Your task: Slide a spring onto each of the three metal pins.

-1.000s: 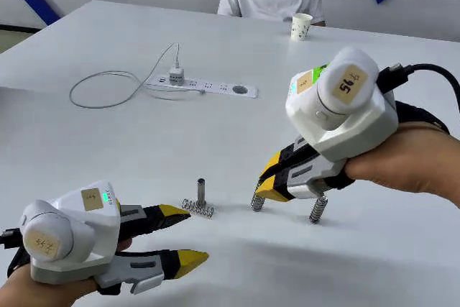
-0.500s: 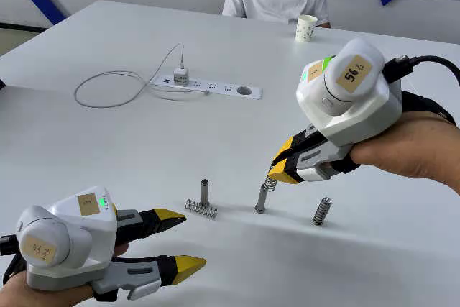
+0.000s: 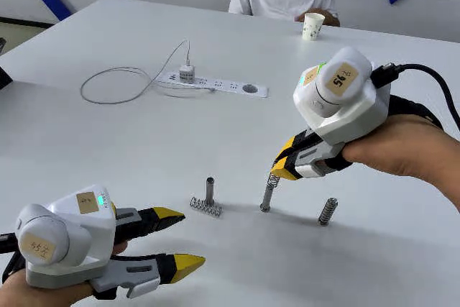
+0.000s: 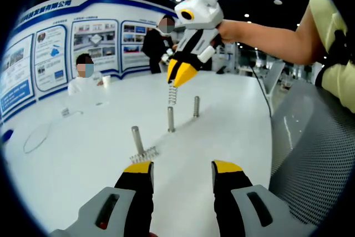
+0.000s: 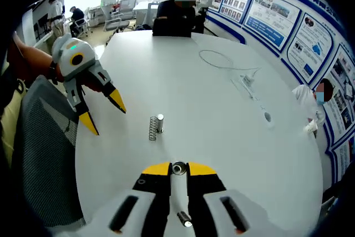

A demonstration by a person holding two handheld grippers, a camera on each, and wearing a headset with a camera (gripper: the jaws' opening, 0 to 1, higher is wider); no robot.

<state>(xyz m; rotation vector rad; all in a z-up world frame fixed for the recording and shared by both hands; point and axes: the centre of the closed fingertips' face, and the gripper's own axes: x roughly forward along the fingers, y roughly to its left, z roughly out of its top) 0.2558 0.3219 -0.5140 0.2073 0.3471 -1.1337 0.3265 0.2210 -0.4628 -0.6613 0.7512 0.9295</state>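
The right gripper [image 3: 285, 169] has its jaws closed on a spring [image 3: 273, 180], which hangs upright with its lower end at the top of the middle pin [image 3: 266, 200]; I cannot tell if it is already around the pin. The right pin [image 3: 331, 201] stands inside a fitted spring [image 3: 327, 213]. The left pin [image 3: 210, 190] is bare, and a loose spring [image 3: 205, 207] lies on the table [image 3: 144, 141] just beside its base. The left gripper [image 3: 183, 237] hovers near, jaws wide apart, holding nothing.
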